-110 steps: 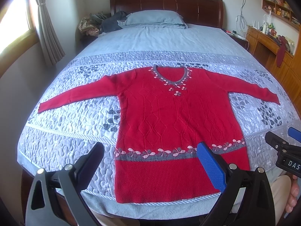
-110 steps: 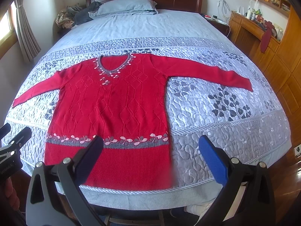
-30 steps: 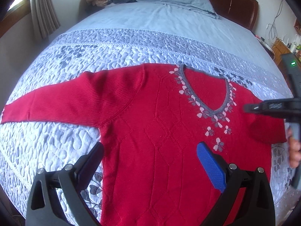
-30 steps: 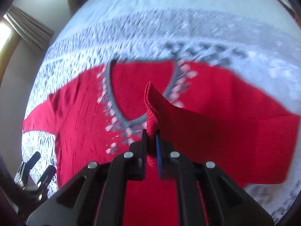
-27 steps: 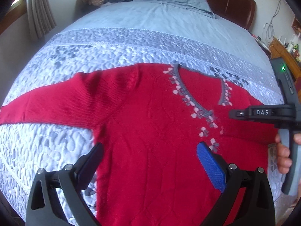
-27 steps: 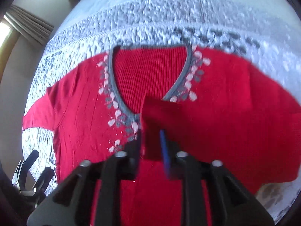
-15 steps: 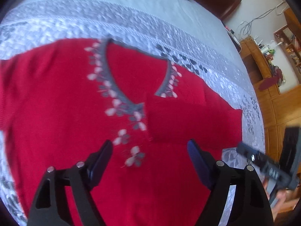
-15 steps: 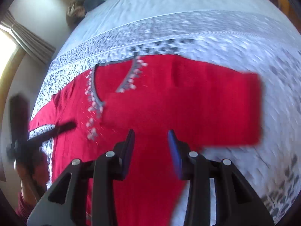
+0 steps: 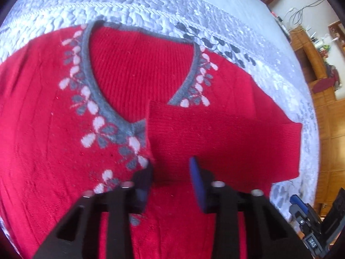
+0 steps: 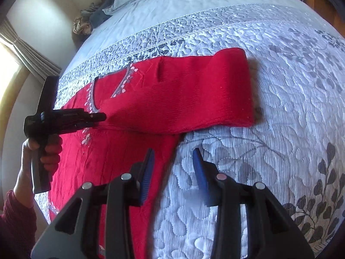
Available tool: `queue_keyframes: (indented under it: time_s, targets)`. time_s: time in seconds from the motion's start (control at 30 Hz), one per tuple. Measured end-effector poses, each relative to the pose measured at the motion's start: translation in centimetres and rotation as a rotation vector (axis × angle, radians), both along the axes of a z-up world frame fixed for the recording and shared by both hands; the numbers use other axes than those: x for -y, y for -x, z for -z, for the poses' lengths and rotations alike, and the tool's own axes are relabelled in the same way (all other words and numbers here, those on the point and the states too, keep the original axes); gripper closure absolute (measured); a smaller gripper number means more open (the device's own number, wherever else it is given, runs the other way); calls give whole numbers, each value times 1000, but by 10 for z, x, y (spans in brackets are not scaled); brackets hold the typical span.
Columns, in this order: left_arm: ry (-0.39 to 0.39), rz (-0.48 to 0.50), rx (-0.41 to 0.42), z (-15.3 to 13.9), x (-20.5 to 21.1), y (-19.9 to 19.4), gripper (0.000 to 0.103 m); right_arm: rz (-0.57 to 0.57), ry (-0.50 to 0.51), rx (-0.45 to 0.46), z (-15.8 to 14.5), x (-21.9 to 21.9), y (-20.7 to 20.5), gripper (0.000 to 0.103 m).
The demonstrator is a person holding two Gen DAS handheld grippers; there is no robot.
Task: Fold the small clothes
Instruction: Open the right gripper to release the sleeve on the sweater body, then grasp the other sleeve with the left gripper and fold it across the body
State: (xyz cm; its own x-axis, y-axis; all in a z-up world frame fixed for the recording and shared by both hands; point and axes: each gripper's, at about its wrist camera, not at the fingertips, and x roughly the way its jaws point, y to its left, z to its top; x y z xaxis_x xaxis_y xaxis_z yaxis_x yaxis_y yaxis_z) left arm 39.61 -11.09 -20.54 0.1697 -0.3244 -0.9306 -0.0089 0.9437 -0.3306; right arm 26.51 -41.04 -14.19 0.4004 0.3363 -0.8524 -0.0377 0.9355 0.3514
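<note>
We have one sleeve [image 9: 222,142] of the red sweater [image 9: 54,151] folded across its chest; the rest remains, with our left gripper [image 9: 171,173] and right gripper [image 10: 172,168] both parted and empty.

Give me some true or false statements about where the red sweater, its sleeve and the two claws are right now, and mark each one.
1. The red knitted sweater lies on a grey quilted bedspread. True.
2. One folded sleeve lies across the sweater's chest, its cuff end beside the grey V-neck trim. True.
3. The right claw is clamped on the sleeve. False: it is open and holds nothing, over the sweater's side edge.
4. The left claw is open, at the cuff end of the sleeve. True.
5. The sweater is already folded into a small square. False: its body is still spread flat.
</note>
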Motion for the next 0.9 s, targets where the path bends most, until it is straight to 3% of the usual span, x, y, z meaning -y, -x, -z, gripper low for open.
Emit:
queue_keyframes:
  time_s: [0.07, 0.2, 0.3, 0.43, 0.53, 0.7, 0.9]
  targets:
    - [-17, -32, -4, -1, -7, 0, 100, 5, 1, 1, 0, -1, 1, 66]
    - [17, -81, 43, -20, -22, 6, 100, 22, 18, -4, 0, 2, -1, 66]
    - [28, -116, 146, -54, -39, 12, 100, 38, 26, 2, -8, 6, -2, 66]
    - [-40, -174, 287, -93, -79, 11, 100, 45, 42, 21, -20, 7, -7, 66]
    - [-116, -215, 327, -103, -123, 11, 100, 33, 48, 15, -24, 1, -16, 64]
    - [-174, -306, 257, -72, -187, 8, 100, 6, 30, -28, -15, -16, -41, 58]
    - [-190, -314, 200, -29, -191, 11, 100, 42, 56, -138, 19, -28, -85, 54]
